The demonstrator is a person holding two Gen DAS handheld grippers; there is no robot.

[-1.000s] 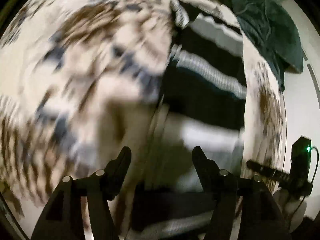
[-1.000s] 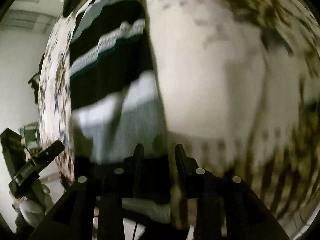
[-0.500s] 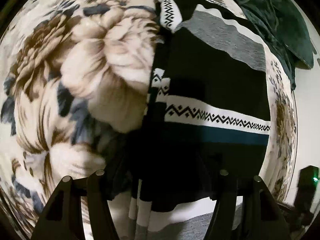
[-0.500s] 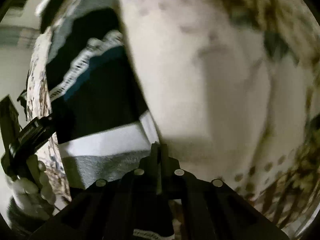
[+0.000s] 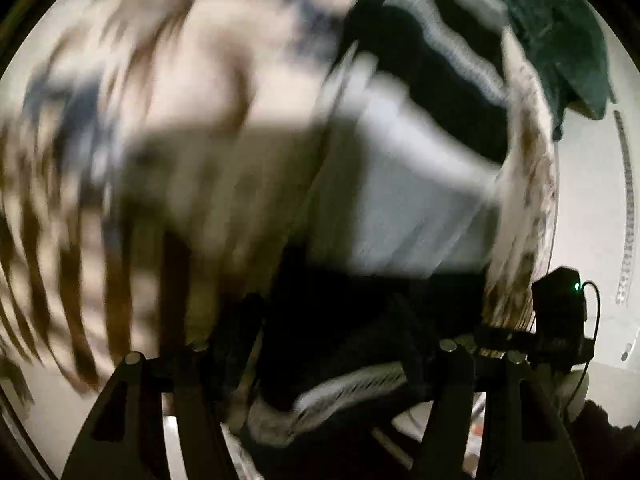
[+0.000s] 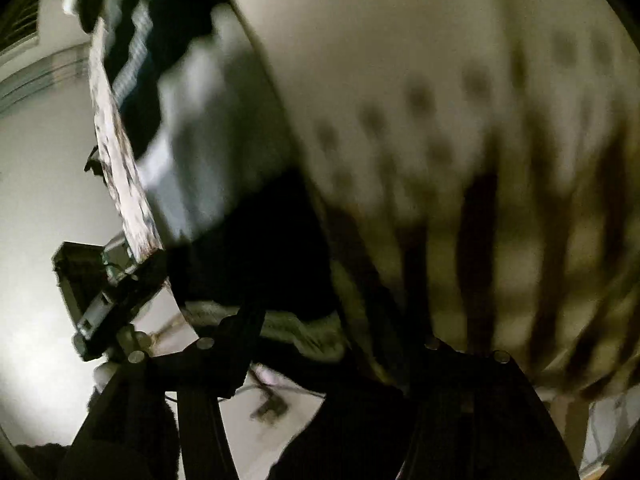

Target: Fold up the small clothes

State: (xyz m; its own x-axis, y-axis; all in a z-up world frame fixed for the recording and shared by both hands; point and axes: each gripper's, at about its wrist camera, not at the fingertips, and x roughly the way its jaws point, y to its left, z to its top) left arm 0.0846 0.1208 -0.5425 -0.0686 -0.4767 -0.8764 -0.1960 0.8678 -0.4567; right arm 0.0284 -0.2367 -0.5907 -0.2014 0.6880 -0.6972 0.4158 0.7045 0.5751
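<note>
A black, grey and white striped knit garment [image 5: 416,208] lies on a floral bedspread [image 5: 192,128]; both views are blurred by motion. My left gripper [image 5: 328,320] is open at the garment's near black edge, its fingers dark against the cloth. In the right wrist view the same garment [image 6: 200,152] runs up the left side. My right gripper [image 6: 336,332] is open, its jaws spread wide at the garment's near hem, with the cloth edge between them. The right gripper also shows in the left wrist view [image 5: 560,320], and the left gripper in the right wrist view [image 6: 104,296].
A dark green cloth [image 5: 560,32] lies at the far end of the bed. The bed's edge [image 5: 532,200] drops off to a white wall and floor. The patterned bedspread [image 6: 480,120] fills the right of the right wrist view.
Both grippers pulled back toward the near hem. The right gripper, shut half a second ago, now stands wide open. The left gripper's fingers have come back into view.
</note>
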